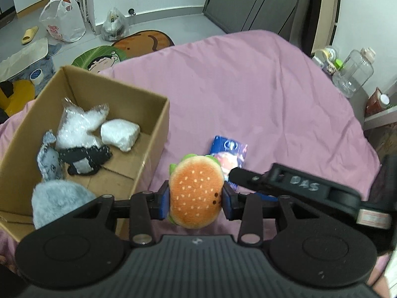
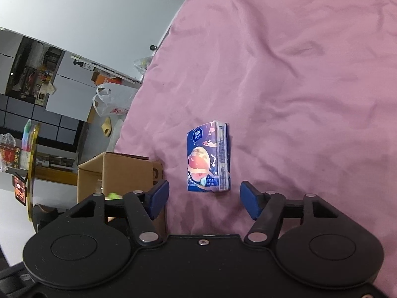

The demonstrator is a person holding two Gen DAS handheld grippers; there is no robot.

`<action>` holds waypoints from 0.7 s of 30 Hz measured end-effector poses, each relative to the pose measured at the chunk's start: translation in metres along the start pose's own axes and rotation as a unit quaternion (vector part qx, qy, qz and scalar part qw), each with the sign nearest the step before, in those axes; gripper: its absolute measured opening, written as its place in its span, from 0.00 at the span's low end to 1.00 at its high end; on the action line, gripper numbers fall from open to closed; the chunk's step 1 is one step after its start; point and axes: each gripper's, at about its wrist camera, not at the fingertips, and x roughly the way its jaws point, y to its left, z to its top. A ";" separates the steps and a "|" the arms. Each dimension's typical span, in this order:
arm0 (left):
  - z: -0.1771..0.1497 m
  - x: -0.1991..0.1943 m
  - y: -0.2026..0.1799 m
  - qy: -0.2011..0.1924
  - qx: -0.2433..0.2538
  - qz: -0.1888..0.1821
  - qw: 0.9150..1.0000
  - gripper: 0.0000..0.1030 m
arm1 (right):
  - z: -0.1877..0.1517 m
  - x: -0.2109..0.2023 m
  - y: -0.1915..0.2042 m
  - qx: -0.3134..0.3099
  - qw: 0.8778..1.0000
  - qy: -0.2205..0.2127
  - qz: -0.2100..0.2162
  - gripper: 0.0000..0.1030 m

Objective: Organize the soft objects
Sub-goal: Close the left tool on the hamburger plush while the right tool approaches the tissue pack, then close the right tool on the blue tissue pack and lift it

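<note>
My left gripper (image 1: 196, 197) is shut on a plush hamburger (image 1: 196, 193), held above the pink bedsheet just right of an open cardboard box (image 1: 158, 129). The box holds a white wrapped plush (image 1: 79, 126), a white pad (image 1: 120, 134), a black-and-grey plush (image 1: 84, 160) and a grey furry toy (image 1: 59, 201). A blue tissue pack (image 2: 208, 157) lies on the sheet; it also shows in the left wrist view (image 1: 230, 152). My right gripper (image 2: 204, 198) is open, its fingers either side of the pack's near end, just short of it. The right gripper also shows in the left wrist view (image 1: 285, 183).
The pink sheet (image 1: 248, 87) covers the bed. Past its far edge are floor mats (image 1: 124, 49) and plastic bags (image 1: 64, 19). Bottles (image 1: 352, 72) stand at the right. In the right wrist view the box (image 2: 116, 176) stands left of the gripper.
</note>
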 end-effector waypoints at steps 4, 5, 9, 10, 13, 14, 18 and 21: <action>0.008 -0.004 0.007 -0.006 -0.005 -0.006 1.000 0.39 | 0.003 0.014 0.004 0.000 1.000 0.006 -0.005 0.53; 0.010 -0.005 0.009 -0.007 -0.007 -0.007 1.000 0.39 | 0.003 0.016 0.005 -0.002 1.000 0.006 -0.009 0.53; 0.017 -0.009 0.020 -0.009 -0.014 -0.013 1.000 0.39 | 0.003 0.025 0.008 -0.003 1.000 0.013 -0.028 0.53; 0.019 -0.011 0.022 -0.010 -0.017 -0.018 1.000 0.39 | 0.002 0.026 0.008 -0.003 0.999 0.014 -0.030 0.53; 0.023 -0.016 0.029 -0.015 -0.020 -0.021 0.999 0.39 | 0.002 0.028 0.010 -0.010 0.999 0.014 -0.041 0.43; 0.024 -0.017 0.031 -0.014 -0.025 -0.026 0.999 0.39 | 0.003 0.028 0.011 -0.012 0.999 0.016 -0.048 0.24; 0.027 -0.021 0.039 -0.018 -0.028 -0.029 0.999 0.39 | 0.001 0.022 0.011 -0.013 0.998 0.011 -0.061 0.22; 0.027 -0.026 0.049 -0.020 -0.033 -0.028 0.999 0.39 | -0.003 0.009 0.015 -0.016 0.998 -0.001 -0.065 0.20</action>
